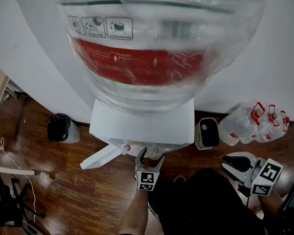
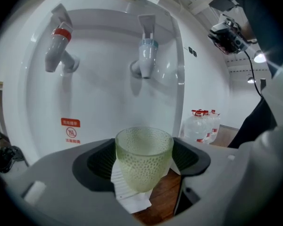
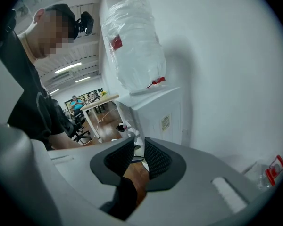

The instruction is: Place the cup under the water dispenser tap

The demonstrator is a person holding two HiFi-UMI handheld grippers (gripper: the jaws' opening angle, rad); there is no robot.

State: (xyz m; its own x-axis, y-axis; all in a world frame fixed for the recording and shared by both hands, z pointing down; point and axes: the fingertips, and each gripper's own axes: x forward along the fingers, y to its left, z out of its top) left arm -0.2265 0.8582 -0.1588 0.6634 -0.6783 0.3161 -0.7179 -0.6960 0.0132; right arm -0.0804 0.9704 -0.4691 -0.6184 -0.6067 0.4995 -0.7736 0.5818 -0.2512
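Two risks stand out. First, depth: in the left gripper view the cup (image 2: 144,159) sits in line with the blue tap (image 2: 147,55) but well below it, and how far it stands out from the water dispenser (image 1: 142,124) front cannot be told. Set down short, on the near side, it would miss the stream. Second, release: the cup's base hangs clear above a white ribbed piece (image 2: 127,192), possibly the drip tray. Letting go before the base rests flat would likely tip or drop the glass, and its dimpled, tapering wall gives the pads little purchase. The red tap (image 2: 59,51) hangs far to the left, so a leftward drift would put the cup under the wrong spout. Left gripper (image 1: 149,156) is clamped on the cup's sides, aimed at the dispenser front and tilted slightly down, with the forearm (image 1: 137,212) reaching in from the near edge. Right gripper (image 3: 139,154) has a narrow gap with nothing in it. It is held low at the right, well apart from the taps and near the spare bottles (image 1: 257,124).
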